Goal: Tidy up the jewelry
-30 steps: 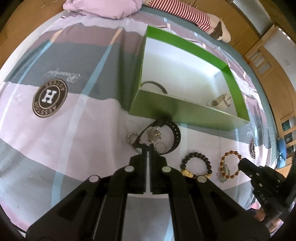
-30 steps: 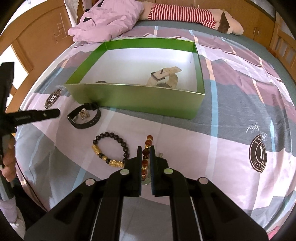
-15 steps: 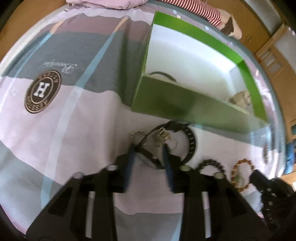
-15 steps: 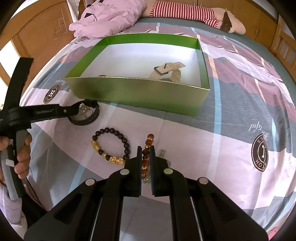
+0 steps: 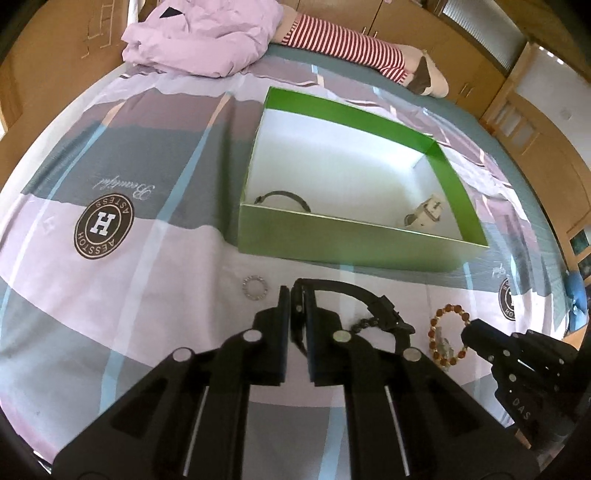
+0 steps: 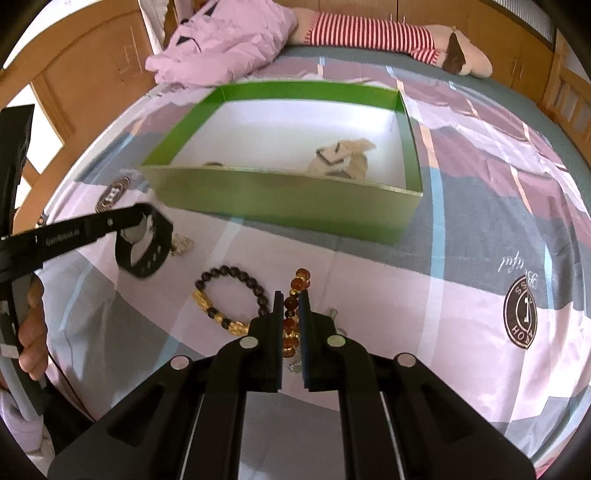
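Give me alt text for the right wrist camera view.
The right claw is shut on an amber bead bracelet on a patterned bedsheet. To its left, the left claw lifts a black watch near an open green box.

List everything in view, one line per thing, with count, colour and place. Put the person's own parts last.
green box: 1, green outside, white inside, open, on the bed
cream watch: 1, cream, inside the box, right side
dark band: 1, black, inside the box, left near corner
black watch: 1, black, lifted off the bedsheet
small ring: 1, silver, on the bedsheet left of the left gripper
black bead bracelet: 1, black and gold, on the sheet
amber bead bracelet: 1, amber, between the right fingers
bedsheet: 1, pink, grey, blue
pink bedding: 1, bunched at the far end
striped plush: 1, red and white
left gripper: 1, black, shut on the watch
right gripper: 1, black, shut on the amber beads
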The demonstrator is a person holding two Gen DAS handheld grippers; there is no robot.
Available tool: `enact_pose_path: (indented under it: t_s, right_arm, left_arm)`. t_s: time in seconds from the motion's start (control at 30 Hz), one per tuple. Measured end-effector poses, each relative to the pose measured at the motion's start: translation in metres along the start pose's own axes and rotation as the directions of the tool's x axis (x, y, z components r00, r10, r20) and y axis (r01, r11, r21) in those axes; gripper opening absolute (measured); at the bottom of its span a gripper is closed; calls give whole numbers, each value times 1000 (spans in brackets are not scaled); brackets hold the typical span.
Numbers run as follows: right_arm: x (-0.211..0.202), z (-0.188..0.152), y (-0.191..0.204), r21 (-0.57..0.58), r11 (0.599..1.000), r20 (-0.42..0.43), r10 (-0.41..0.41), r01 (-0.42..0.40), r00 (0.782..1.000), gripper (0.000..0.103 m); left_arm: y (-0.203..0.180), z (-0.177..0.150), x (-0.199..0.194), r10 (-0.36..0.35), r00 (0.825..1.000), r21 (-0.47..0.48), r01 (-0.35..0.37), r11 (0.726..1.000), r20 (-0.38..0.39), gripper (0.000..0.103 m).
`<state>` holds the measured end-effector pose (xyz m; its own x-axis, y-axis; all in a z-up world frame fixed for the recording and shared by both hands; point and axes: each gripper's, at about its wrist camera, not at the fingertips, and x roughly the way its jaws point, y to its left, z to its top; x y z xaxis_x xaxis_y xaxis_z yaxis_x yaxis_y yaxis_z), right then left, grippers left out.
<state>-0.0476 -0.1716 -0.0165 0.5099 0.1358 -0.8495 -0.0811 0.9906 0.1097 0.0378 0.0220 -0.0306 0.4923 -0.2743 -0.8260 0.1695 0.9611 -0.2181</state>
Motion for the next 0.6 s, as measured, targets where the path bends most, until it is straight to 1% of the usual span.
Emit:
enact_pose_path:
  t_s: [0.13,0.33,0.43,0.6]
  right_arm:
    - [-3,2,3,-11,1000,25,16,-16,1000,7]
    - [-10,4,7,-18,999,64,44,-43,997,7]
    - [-13,5,9,-26,998,78,52,-50,996,7]
    - [-7,4,8,-21,999,48,26,-25,999,7]
  left_arm:
    - [2,0,-7,-20,1000,-8,20,1000,9,7]
    - [27,9,-21,-121,993,-85,122,989,8,7]
    - [29,10,-20,-123,992,-93,123,988,6,7]
    - [20,8,-16,-92,996,-63,92,994,-3,7]
